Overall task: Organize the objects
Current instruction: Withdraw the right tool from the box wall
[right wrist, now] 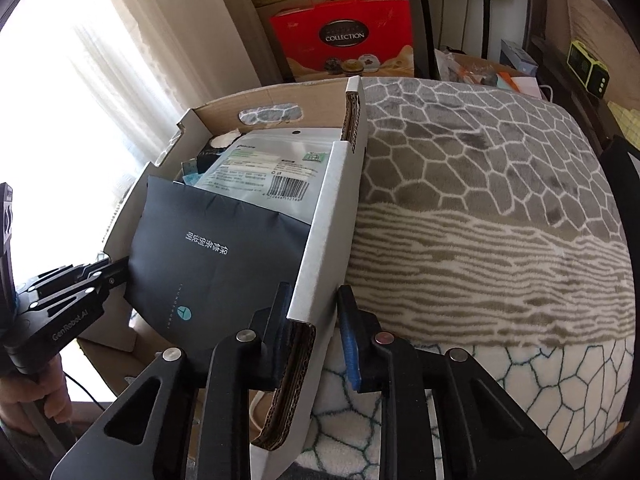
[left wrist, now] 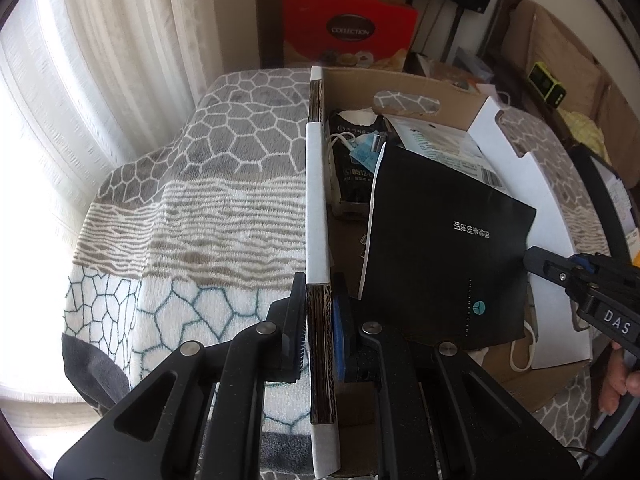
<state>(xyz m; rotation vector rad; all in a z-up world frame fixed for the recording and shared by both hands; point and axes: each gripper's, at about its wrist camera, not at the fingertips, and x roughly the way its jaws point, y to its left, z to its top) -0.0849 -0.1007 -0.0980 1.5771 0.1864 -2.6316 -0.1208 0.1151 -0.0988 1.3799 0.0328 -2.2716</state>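
A shallow white cardboard box [left wrist: 318, 184] sits on a patterned blanket. It holds a black booklet [left wrist: 440, 248], a white pouch with a barcode [left wrist: 452, 148] and a dark packet with cables [left wrist: 352, 152]. My left gripper [left wrist: 320, 320] is shut on the box's left wall. My right gripper [right wrist: 312, 336] straddles the box's right wall [right wrist: 332, 220] with its jaws close around it, and it shows in the left wrist view [left wrist: 532, 260] at the box's far side. The booklet [right wrist: 216, 256] and pouch [right wrist: 272, 168] show in the right wrist view too.
The blanket [left wrist: 200, 208] covers a raised surface by a bright curtained window [left wrist: 60, 80]. A red gift box [left wrist: 348, 28] and stacked boxes stand behind. A green device [right wrist: 588, 68] sits on the right. The left gripper shows in the right wrist view [right wrist: 116, 276].
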